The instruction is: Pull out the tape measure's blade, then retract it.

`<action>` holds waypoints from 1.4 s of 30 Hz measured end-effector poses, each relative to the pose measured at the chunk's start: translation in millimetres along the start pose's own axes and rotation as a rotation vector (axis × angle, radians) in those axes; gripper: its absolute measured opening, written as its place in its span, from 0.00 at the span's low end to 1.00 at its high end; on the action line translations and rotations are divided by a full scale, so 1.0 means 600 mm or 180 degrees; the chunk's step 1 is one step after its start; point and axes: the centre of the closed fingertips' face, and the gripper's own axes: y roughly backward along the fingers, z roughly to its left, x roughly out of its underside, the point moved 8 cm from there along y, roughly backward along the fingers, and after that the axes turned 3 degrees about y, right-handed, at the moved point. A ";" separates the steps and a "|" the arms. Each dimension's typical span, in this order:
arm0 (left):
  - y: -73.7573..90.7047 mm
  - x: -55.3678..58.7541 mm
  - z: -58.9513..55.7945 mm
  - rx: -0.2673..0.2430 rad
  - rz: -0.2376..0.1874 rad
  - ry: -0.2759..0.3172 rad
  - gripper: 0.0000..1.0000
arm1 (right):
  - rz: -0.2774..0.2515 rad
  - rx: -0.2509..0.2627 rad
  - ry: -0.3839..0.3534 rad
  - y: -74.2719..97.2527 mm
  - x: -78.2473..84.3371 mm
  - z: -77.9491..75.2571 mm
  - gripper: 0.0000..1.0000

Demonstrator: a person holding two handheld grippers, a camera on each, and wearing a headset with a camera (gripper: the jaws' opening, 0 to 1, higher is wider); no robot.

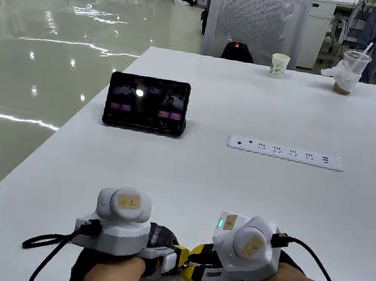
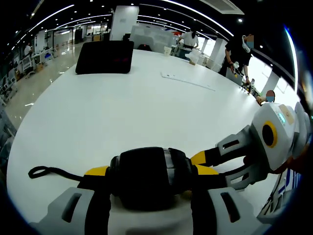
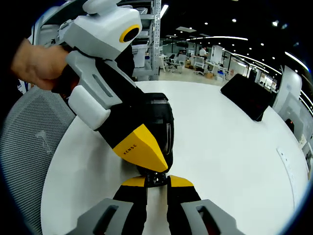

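Observation:
A black tape measure (image 2: 146,164) sits between the yellow-tipped jaws of my left gripper (image 2: 151,172), which is shut on its body. Its black wrist strap (image 2: 46,172) trails on the table to the left. My right gripper (image 3: 156,183) meets it from the opposite side, jaws pinched shut on the blade's end hook at the mouth of the tape measure (image 3: 157,128). No length of blade shows between them. In the head view the tape measure (image 1: 161,239) is low over the table's near edge, between the left gripper (image 1: 175,257) and the right gripper (image 1: 193,262).
On the white table (image 1: 237,188) a dark tablet (image 1: 146,103) stands propped ahead, and a white power strip (image 1: 285,152) lies to the right. A paper cup (image 1: 279,64) and a plastic cup (image 1: 351,71) stand at the far edge by a mesh chair (image 1: 255,27). The table's left edge drops to the floor.

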 end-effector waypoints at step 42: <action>0.014 0.003 0.000 0.0136 0.0025 -0.0132 0.65 | 0.0167 0.0172 -0.0054 0.046 0.019 0.006 0.28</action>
